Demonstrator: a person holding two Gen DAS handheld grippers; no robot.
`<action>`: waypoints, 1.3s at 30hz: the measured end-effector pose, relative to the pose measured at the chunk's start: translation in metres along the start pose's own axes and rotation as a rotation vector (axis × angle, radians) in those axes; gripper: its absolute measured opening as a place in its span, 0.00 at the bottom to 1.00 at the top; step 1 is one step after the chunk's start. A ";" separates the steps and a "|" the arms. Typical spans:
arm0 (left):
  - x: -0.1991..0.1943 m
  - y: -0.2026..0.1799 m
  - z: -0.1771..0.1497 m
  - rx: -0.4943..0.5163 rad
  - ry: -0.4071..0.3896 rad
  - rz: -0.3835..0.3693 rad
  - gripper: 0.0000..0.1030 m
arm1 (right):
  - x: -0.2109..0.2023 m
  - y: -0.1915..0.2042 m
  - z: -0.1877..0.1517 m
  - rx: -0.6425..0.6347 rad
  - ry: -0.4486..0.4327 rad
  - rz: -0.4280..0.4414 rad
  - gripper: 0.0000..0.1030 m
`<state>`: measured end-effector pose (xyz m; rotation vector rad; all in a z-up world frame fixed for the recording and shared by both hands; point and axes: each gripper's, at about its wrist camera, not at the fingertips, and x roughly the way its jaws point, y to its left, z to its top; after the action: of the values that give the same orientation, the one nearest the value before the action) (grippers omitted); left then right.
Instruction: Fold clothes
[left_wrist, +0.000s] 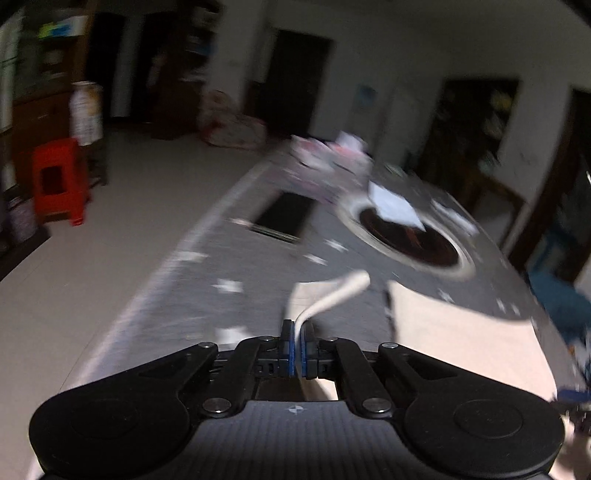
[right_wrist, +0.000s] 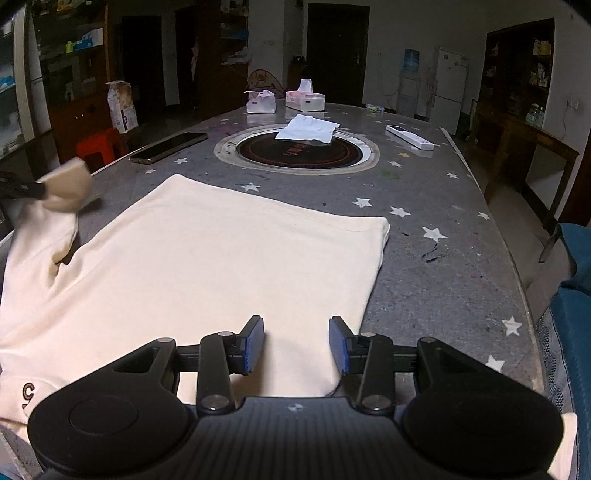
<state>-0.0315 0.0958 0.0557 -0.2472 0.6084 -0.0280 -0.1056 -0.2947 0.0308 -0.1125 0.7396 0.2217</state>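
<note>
cream shirt (right_wrist: 207, 258) spread flat mid-frame on grey star table (right_wrist: 443, 206). left gripper (left_wrist: 297, 341) pinched tight on sleeve cuff (left_wrist: 334, 295), lifted at left edge of the right view. right gripper (right_wrist: 296, 343) jaws apart, low over near hem.

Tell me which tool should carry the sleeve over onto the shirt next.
Left. The left tool is already shut on the sleeve and holds it lifted off the table. The right tool is open, empty, above the shirt.
</note>
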 end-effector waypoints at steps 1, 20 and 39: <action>-0.003 0.008 -0.004 -0.015 0.007 0.022 0.03 | -0.001 0.001 0.000 -0.002 0.000 0.000 0.39; 0.000 0.040 -0.022 -0.027 0.069 0.088 0.09 | -0.004 0.009 -0.003 -0.024 0.014 -0.004 0.42; 0.022 0.032 -0.007 0.033 0.075 0.211 0.09 | 0.006 0.005 0.002 -0.031 0.022 0.001 0.51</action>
<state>-0.0191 0.1232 0.0300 -0.1491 0.7055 0.1566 -0.1006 -0.2887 0.0282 -0.1444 0.7580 0.2336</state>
